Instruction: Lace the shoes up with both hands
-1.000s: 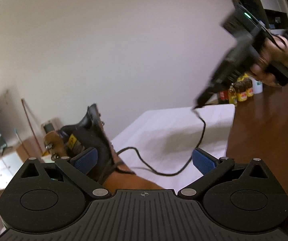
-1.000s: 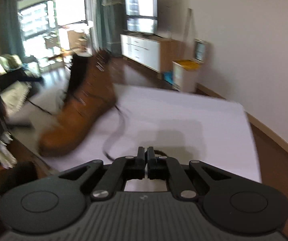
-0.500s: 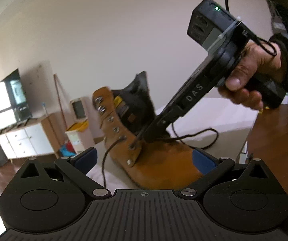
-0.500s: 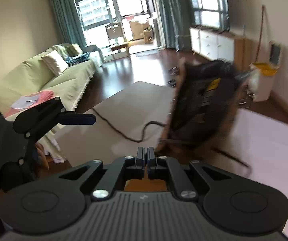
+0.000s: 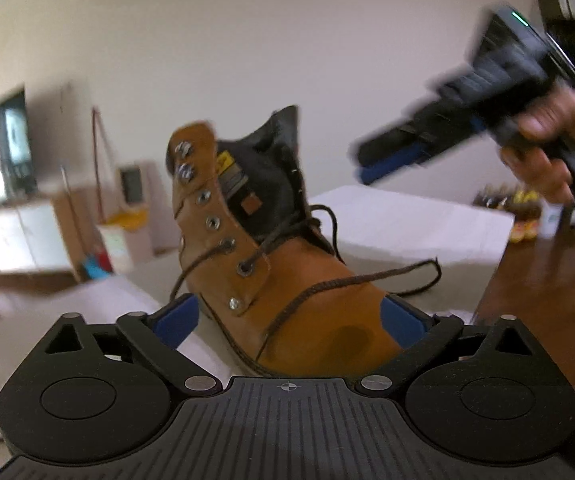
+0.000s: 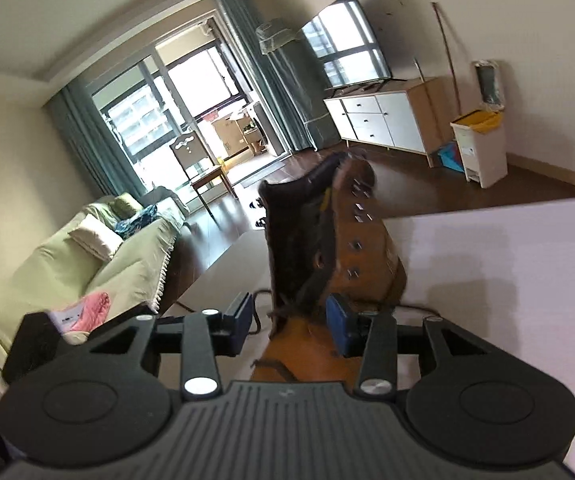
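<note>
Having let go of the lace [image 5: 351,280], the right gripper [image 6: 289,322] spread around the boot [image 5: 287,280]; the left gripper [image 5: 287,316], narrowing, straddled its toe at lower centre.

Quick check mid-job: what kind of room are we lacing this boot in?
Most likely a home living room: a pale green sofa, a flat television on a white-drawered wooden cabinet, and teal-curtained glass balcony doors.

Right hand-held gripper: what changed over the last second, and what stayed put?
The right hand-held gripper, shut on the dark brown bootlace a second ago, has just been opening and has let it go; the lace lies slack across the tan leather lace-up boot. The left hand-held gripper has been closing in around the boot's toe, its pads not visibly pressing. The boot still stands on the white tabletop.
</note>
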`<state>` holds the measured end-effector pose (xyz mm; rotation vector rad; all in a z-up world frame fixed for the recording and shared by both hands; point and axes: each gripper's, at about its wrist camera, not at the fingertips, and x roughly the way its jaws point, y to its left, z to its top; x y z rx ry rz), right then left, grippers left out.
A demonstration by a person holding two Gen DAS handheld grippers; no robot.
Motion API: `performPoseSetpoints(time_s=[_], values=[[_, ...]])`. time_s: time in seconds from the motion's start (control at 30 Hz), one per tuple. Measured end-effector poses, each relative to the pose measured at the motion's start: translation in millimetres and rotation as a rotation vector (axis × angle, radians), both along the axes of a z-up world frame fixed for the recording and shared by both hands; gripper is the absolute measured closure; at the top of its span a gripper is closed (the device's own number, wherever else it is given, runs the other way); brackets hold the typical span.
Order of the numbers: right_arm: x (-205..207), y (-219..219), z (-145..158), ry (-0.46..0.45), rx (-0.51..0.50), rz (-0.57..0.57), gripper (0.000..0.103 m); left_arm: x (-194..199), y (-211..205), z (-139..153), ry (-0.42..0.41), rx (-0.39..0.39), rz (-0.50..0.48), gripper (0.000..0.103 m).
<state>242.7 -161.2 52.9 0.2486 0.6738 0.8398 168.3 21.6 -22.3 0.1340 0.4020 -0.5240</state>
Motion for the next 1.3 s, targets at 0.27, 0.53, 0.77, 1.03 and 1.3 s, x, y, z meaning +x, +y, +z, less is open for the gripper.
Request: performPoseSetpoints(time_s=[0.27,0.53,0.77,1.03,1.3], values=[[-1.7,-9.6,-15.5,0.035,0.008,-0.05,0.05,35.3,37.7,-13.2,0.133,-0.139,-0.099,0.046],[-13.2,-5.8,-19.1,0.053,0.002,-0.06,0.045,49.2,46.7,-21.7,0.192,-0.155,-0.169,0.057],[-16.7,0.8,-15.2,0.027,-0.026,-0.04,0.043,47.1,45.5,-12.2,0.18,-0.131,-0.194,0.1],[-41.7,46.1,-2.4,-0.23,-0.228,0.197,0.043,31.6,43.5,20.3,0.111,0.01,-0.255,0.1],[-62.2,97.8,-4.3,-0.474,-0.427,0.425,0.056,20.3,36.2,39.7,0.066,0.139,-0.332,0.1]])
